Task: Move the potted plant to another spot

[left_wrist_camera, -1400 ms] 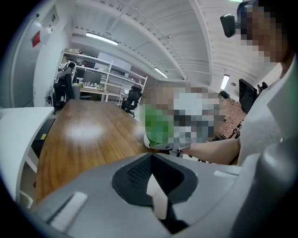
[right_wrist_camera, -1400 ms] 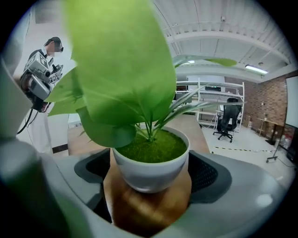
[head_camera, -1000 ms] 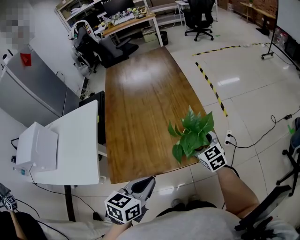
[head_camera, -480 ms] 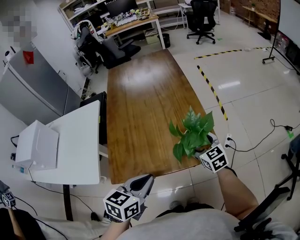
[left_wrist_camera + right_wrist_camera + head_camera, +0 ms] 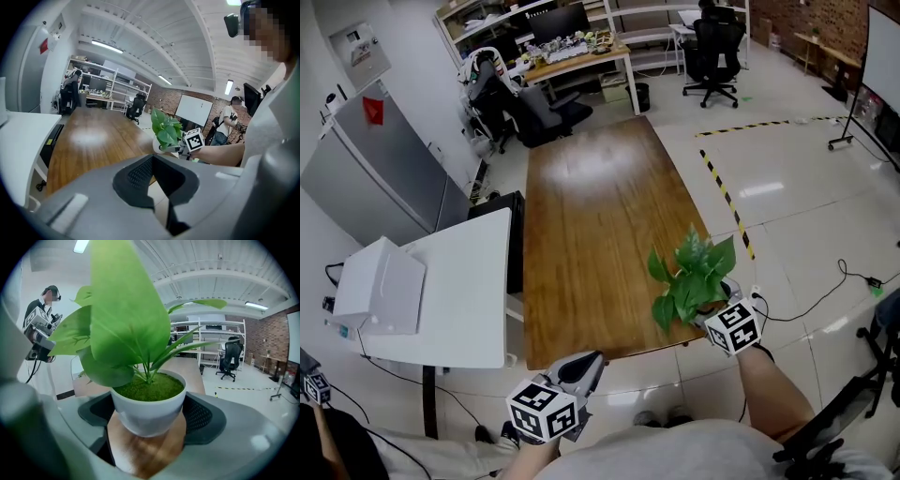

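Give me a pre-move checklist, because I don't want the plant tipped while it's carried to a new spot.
1. Grip: the right gripper has its fingers pressing both sides of the potted plant. Ok.
2. Pot upright: ok.
3. Landing room: the wooden table is bare ahead. Ok.
4. Other hand out of the way: the left gripper is shut, empty, beyond the table's near edge. Ok.
5. Pot base lifted off the wood: cannot tell.
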The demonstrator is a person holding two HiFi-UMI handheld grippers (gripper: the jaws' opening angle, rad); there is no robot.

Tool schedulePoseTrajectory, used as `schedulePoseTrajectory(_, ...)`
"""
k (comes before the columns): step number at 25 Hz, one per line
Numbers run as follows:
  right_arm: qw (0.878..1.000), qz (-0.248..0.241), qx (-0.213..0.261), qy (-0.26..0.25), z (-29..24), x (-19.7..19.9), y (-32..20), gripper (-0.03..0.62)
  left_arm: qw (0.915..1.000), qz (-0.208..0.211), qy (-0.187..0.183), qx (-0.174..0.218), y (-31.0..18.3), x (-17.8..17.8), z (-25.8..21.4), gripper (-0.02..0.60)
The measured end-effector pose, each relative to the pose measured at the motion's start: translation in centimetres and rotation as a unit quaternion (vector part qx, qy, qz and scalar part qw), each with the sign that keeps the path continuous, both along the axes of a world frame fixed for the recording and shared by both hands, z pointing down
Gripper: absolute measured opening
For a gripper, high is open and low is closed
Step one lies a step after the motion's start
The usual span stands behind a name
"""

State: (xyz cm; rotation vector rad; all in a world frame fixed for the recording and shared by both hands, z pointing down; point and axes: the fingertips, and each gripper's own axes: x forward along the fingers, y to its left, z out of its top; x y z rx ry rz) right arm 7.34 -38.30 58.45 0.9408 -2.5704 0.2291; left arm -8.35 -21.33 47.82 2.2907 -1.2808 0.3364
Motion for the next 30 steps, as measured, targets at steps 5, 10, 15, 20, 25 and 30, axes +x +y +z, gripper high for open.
schedulePoseTrajectory(5, 1.0, -0.006, 0.008, 0.006, -2.1, 0.4, -0.1, 0.453, 0.9999, -0.006, 0.006, 0.008, 0.2, 0.3, -1.5, -0.003)
schedulePoseTrajectory(10, 1.0, -0.014, 0.012, 0.007, -3.1, -0.2, 0.0, 0.454, 0.9997, -0.02, 0.011, 0.013, 0.7, -0.5, -2.2, -0.003)
schedulePoseTrajectory(15, 0.999, -0.031, 0.01, 0.008, -2.8, -1.6, 0.3, 0.454, 0.9989, -0.042, 0.011, 0.015, 1.4, -1.6, -2.2, -0.003)
schedulePoseTrajectory(20, 0.998, -0.062, 0.008, 0.011, -3.0, -4.4, 0.9, 0.454, 0.9975, -0.068, 0.01, 0.014, 2.8, -3.4, -2.6, -0.003)
schedulePoseTrajectory(25, 0.994, -0.112, 0.004, 0.013, -3.1, -8.6, 1.6, 0.454, 0.9928, -0.119, 0.01, 0.012, 5.1, -5.6, -2.7, -0.003)
schedulePoseTrajectory(30, 0.986, -0.166, 0.005, 0.011, -3.4, -13.9, 2.8, 0.454, 0.9851, -0.172, 0.01, 0.007, 8.1, -8.3, -2.5, -0.003)
